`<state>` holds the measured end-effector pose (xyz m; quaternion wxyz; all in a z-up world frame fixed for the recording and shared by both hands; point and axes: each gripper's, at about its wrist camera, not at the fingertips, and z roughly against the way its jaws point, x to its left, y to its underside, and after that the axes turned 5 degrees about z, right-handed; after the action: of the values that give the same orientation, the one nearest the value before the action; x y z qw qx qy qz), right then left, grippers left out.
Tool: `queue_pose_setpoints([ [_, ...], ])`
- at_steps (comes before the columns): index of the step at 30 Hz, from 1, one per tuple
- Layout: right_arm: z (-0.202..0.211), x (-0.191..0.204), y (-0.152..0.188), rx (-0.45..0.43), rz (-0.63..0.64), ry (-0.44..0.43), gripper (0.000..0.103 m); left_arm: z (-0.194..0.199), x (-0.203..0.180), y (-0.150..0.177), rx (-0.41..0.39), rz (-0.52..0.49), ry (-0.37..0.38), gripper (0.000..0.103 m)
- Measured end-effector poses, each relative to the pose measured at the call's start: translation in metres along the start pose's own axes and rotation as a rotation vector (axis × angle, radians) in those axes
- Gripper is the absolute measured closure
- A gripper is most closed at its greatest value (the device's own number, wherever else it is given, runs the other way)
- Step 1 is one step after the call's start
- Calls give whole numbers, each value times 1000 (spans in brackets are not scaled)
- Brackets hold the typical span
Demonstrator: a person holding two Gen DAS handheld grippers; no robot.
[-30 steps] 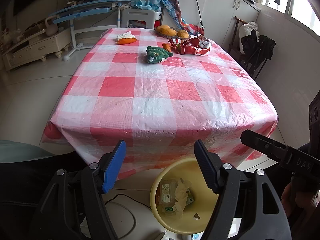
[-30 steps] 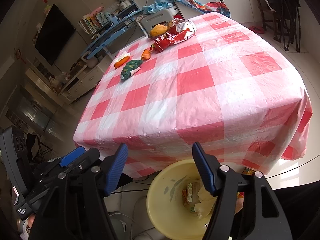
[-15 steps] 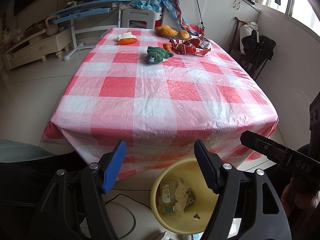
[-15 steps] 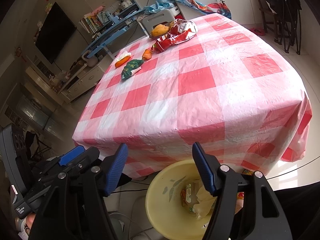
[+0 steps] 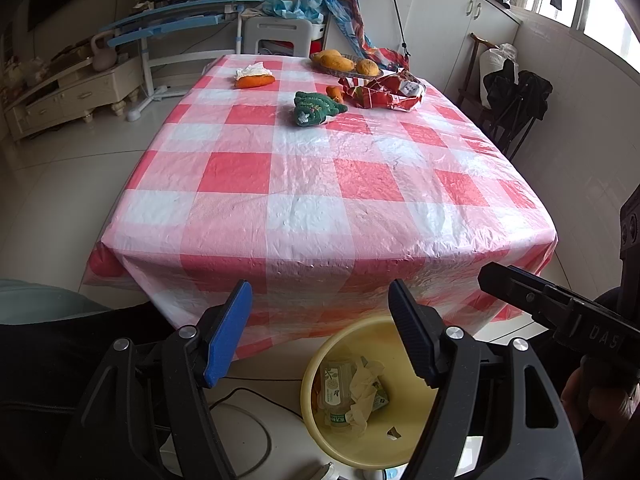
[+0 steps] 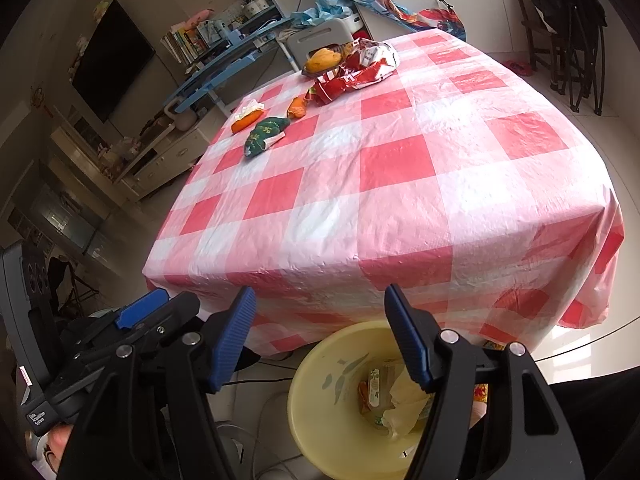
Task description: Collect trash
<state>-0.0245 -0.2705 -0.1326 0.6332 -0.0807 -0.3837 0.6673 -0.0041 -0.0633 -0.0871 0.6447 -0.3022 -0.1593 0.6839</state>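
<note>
A yellow trash bin (image 5: 320,364) stands on the floor below the table's near edge, holding a bottle and crumpled paper; it also shows in the right wrist view (image 6: 320,420). My left gripper (image 5: 320,320) is open and empty above it. My right gripper (image 6: 318,320) is open and empty above the bin too. On the far part of the table lie a crumpled red wrapper (image 5: 380,90), a green packet (image 5: 316,108), a small orange wrapper (image 5: 335,93) and an orange-and-white item (image 5: 254,76).
The table wears a red-and-white checked cloth (image 5: 320,184). A dish of fruit (image 5: 344,62) sits at its far edge. A white stool (image 5: 280,34) and a blue desk stand behind; a chair with dark clothes (image 5: 516,96) is at the right.
</note>
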Motion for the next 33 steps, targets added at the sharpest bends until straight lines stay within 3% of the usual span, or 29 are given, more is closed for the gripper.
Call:
queue_pose_setpoints([
  [33,-1,3,1,0,21,10,38,1,1,-1,-1,2,1,35],
])
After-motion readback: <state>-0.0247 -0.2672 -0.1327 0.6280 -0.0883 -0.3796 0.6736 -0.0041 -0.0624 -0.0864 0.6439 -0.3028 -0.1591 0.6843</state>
